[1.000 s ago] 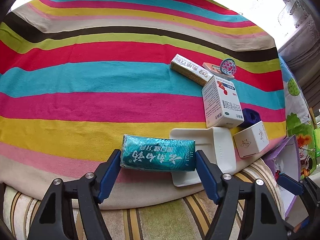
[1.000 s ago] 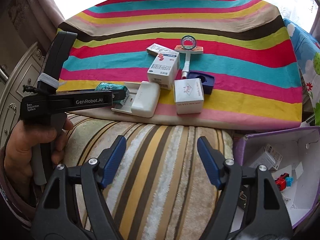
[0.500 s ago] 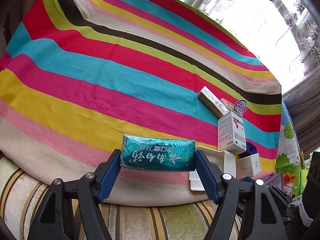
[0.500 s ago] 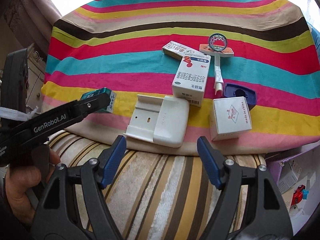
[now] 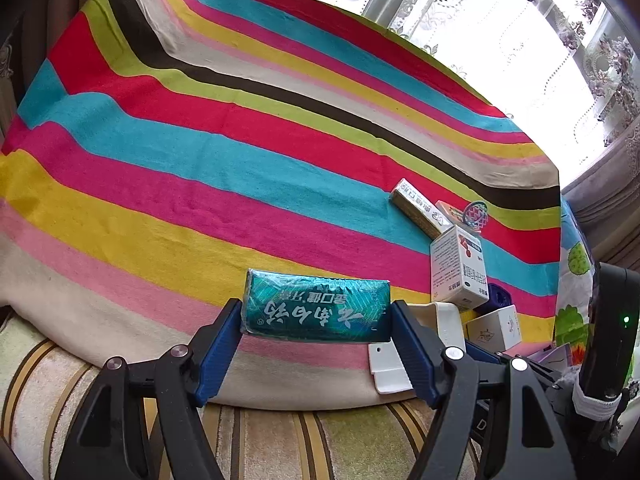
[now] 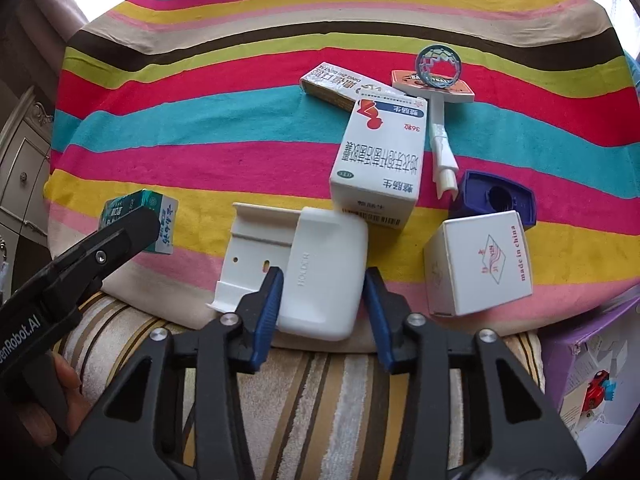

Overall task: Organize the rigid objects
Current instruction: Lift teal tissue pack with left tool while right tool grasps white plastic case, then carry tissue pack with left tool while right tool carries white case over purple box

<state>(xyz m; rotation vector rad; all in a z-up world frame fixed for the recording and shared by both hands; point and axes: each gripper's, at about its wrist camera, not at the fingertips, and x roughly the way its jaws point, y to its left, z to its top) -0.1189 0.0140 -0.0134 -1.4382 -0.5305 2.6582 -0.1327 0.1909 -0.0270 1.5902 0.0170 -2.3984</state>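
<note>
My left gripper (image 5: 316, 320) is shut on a teal toothpaste box (image 5: 316, 310), held crosswise just above the near edge of the striped cloth (image 5: 200, 160). The right wrist view shows that box (image 6: 160, 216) at the left, behind a black finger. A white plastic holder (image 6: 324, 256) lies at the cloth's front edge. My right gripper (image 6: 323, 292) points steeply down over it. Its jaws are closing, and the blue pads touch the holder's two sides. The left wrist view shows the holder (image 5: 448, 320) just right of the teal box.
Behind the holder lie a white medicine box (image 6: 380, 160), a small white cube box (image 6: 480, 264), a purple piece (image 6: 496, 196), a slim gold-and-white box (image 6: 336, 84) and a white ring-topped tool (image 6: 438, 68). A purple bin (image 6: 592, 368) stands lower right. A striped cushion (image 6: 320, 400) lies in front.
My right gripper came forward and down over the white holder, and its jaws narrowed onto it. The left gripper rolled and shifted left, still holding the teal box.
</note>
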